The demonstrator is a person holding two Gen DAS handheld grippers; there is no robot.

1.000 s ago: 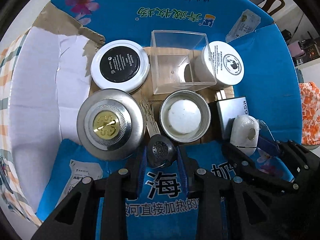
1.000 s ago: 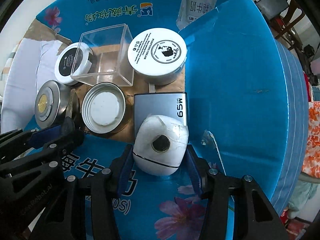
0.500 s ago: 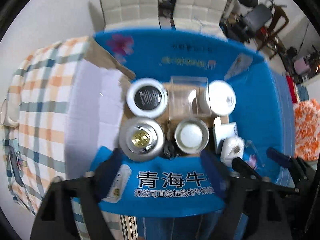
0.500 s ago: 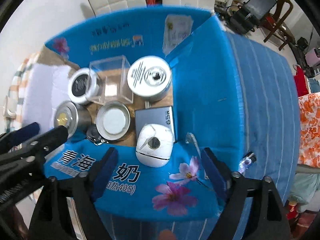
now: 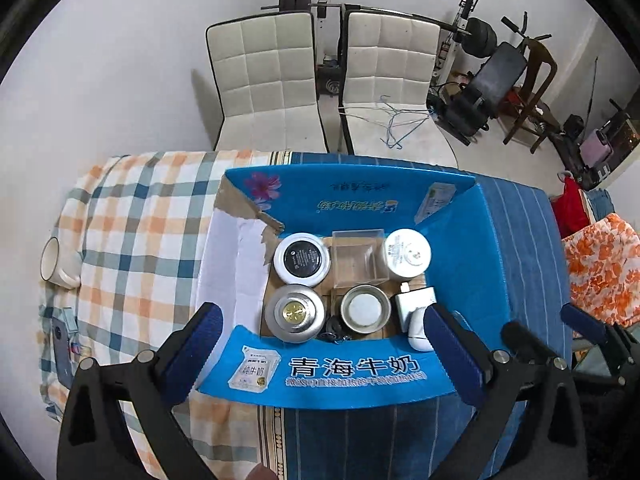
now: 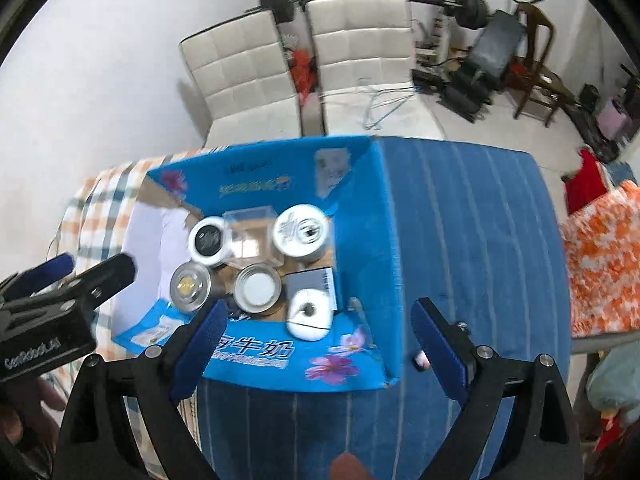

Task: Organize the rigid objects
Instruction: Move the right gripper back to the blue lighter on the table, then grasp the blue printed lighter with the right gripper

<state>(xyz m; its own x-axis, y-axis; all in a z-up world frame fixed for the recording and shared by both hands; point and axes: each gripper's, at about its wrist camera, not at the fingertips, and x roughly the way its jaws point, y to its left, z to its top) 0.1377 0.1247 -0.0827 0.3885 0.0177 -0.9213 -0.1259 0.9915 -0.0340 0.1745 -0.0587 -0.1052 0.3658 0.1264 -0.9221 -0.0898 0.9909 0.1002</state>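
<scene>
Both my left gripper (image 5: 320,344) and right gripper (image 6: 316,340) hang spread wide and empty. The rigid items sit packed in the blue box (image 5: 352,376), centre frame; the clear plastic case (image 5: 359,258) (slippery, probably brittle) I'd pinch by opposite walls.

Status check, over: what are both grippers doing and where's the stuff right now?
Left gripper open, empty. Right gripper open, empty. Both above blue box. Jars, tins and white earbud case inside. Nothing in the way.

Both wrist cameras look steeply down from high above the table's near edge, facing the white chairs (image 5: 268,76) beyond. Both take in the whole open blue box (image 5: 360,200), the right view from farther right.
</scene>
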